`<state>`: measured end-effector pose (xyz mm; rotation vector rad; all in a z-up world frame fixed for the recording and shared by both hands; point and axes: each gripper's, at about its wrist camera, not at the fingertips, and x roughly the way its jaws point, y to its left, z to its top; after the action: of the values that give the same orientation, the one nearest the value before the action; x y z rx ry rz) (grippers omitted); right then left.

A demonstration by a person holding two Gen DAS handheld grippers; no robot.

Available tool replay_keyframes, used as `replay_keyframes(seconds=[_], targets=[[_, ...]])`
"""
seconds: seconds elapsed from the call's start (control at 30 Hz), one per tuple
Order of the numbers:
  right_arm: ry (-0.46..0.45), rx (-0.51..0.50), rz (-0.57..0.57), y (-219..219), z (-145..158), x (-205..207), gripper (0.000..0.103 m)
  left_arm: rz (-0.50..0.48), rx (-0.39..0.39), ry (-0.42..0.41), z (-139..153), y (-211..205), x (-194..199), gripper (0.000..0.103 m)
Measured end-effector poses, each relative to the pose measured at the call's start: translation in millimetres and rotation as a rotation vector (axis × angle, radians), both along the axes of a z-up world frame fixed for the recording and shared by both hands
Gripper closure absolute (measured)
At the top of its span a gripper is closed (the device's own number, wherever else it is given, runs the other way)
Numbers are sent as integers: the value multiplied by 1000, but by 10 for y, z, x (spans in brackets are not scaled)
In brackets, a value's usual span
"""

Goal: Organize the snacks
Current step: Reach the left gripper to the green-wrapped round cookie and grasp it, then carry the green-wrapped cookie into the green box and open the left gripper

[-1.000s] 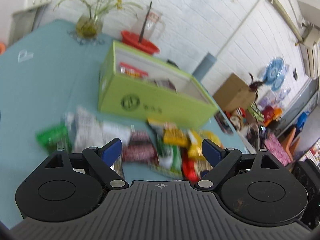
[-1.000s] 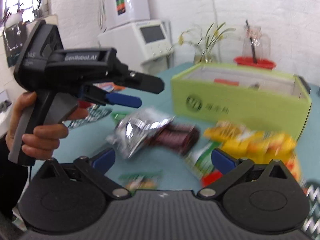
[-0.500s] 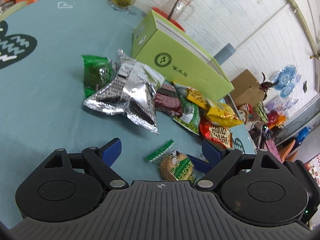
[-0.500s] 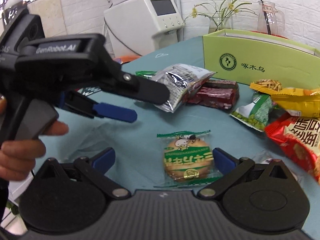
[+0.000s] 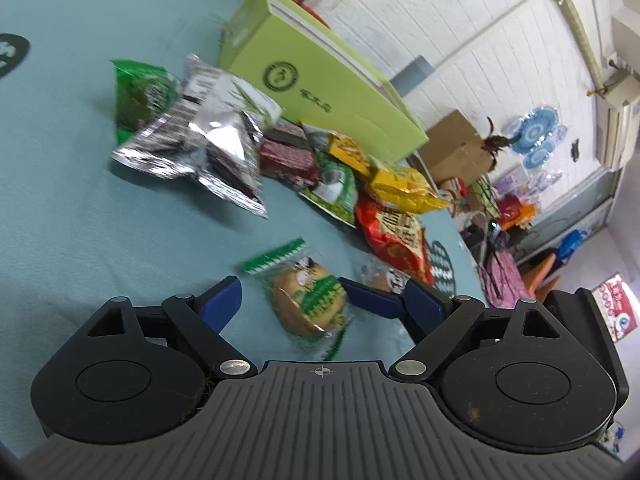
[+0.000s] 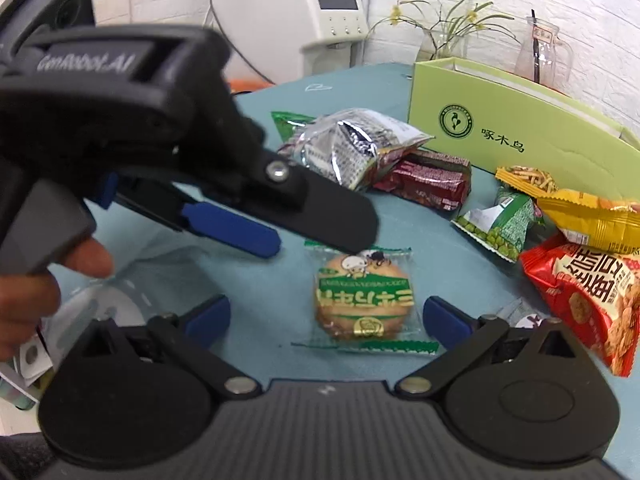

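Note:
A round biscuit in a clear green-edged wrapper (image 5: 308,304) (image 6: 364,304) lies on the teal table between both grippers. My left gripper (image 5: 320,304) is open, its fingers on either side of the biscuit. My right gripper (image 6: 326,314) is open just in front of the same biscuit. The left gripper (image 6: 276,232) shows in the right wrist view, low over the biscuit's far edge. Loose snacks lie beyond: a silver bag (image 5: 208,140) (image 6: 352,144), a dark red pack (image 5: 288,156) (image 6: 428,176), a green pea pack (image 6: 500,224), a yellow bag (image 5: 400,184), a red bag (image 6: 588,292). A lime-green box (image 5: 316,80) (image 6: 520,132) stands behind them.
A vase with yellow flowers (image 6: 444,32) and a glass jug (image 6: 540,60) stand behind the box. A white appliance (image 6: 296,12) is at the back left. A second small wrapped biscuit (image 5: 384,280) lies by the red bag. Clear plastic (image 6: 104,304) lies at the near left.
Both grippers have moved closer to the wrapped biscuit and lower. The left gripper's fingers now straddle it. Both jaws have stayed open.

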<state>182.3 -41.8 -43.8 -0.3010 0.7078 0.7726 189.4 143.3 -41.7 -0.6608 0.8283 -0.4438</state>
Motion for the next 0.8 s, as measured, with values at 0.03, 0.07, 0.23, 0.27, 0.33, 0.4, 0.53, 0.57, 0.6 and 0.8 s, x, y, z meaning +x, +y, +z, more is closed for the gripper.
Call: replay_keyframes(seconds=[0.03, 0.07, 0.23, 0.27, 0.33, 0.4, 0.53, 0.57, 0.6, 0.8], targets=[[-2, 4, 1, -17, -9, -12, 1, -13, -3, 6, -8, -42, 19, 26], [-2, 5, 1, -34, -10, -14, 1, -26, -4, 11, -16, -78, 39, 26], [-9, 19, -32, -113, -20, 72, 1, -36, 53, 8, -1, -230, 187, 27], [-13, 15, -44, -129, -23, 104, 1, -33, 65, 8, 6, -239, 208, 28], [-12, 19, -79, -190, -22, 160, 1, -31, 70, 8, 9, -244, 213, 28], [7, 43, -103, -231, 0, 178, 1, -25, 76, 12, 1, -233, 206, 28], [10, 81, -62, -158, 24, 110, 4, -22, 79, 15, 11, -242, 197, 28], [-2, 74, -61, -135, 14, 86, 7, -28, 81, 11, 13, -248, 191, 30], [-16, 64, -71, -128, -2, 70, 16, -40, 86, 8, 11, -265, 188, 31], [-49, 46, -128, -220, 47, 56, 40, -49, 163, 9, -23, -300, 204, 95]])
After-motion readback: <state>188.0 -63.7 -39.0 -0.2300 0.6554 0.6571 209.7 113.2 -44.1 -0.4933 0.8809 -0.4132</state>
